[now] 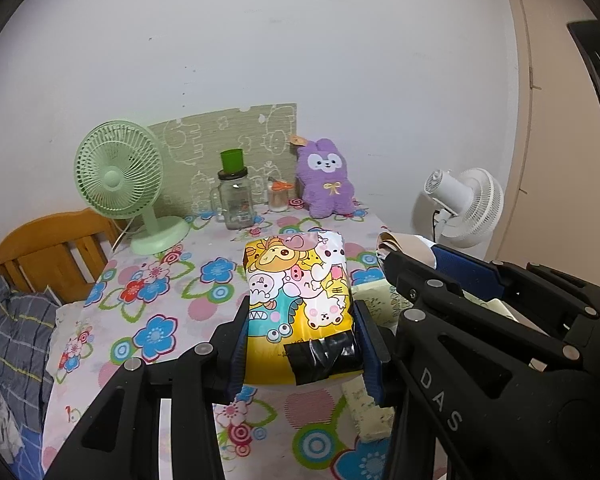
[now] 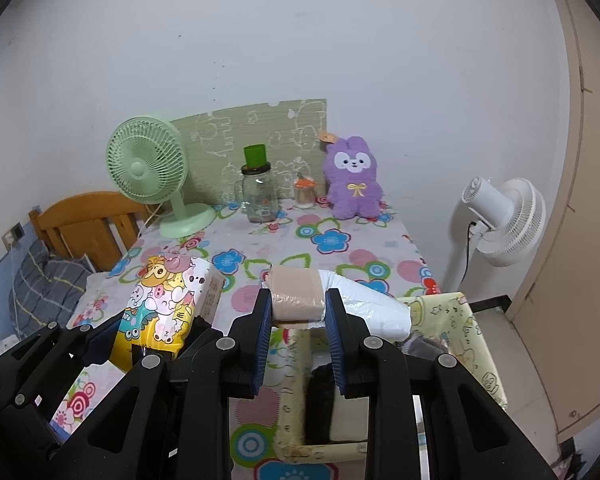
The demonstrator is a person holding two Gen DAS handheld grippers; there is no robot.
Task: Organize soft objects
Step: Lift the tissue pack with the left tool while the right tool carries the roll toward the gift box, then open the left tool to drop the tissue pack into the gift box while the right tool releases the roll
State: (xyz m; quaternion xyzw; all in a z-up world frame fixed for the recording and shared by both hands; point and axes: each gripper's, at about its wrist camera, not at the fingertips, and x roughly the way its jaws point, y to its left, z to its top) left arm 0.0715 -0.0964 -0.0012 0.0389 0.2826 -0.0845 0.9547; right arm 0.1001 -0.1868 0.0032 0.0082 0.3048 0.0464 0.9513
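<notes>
My left gripper (image 1: 302, 342) is shut on a yellow cartoon-print tissue pack (image 1: 298, 296) and holds it above the flowered tablecloth (image 1: 160, 280). The pack also shows in the right wrist view (image 2: 168, 300). My right gripper (image 2: 298, 318) is shut on a white soft pack with a beige band (image 2: 300, 292), held over a pale yellow fabric box (image 2: 460, 332). The right gripper shows at the right in the left wrist view (image 1: 416, 268). A purple plush rabbit (image 1: 327, 178) sits at the table's back by the wall, also in the right wrist view (image 2: 353, 178).
A green desk fan (image 1: 120, 176) stands at the back left. A glass jar with a green cup on it (image 1: 236, 196) and a small jar (image 1: 279, 196) stand mid-back. A white floor fan (image 2: 504, 220) is right of the table. A wooden bed frame (image 1: 52, 248) is left.
</notes>
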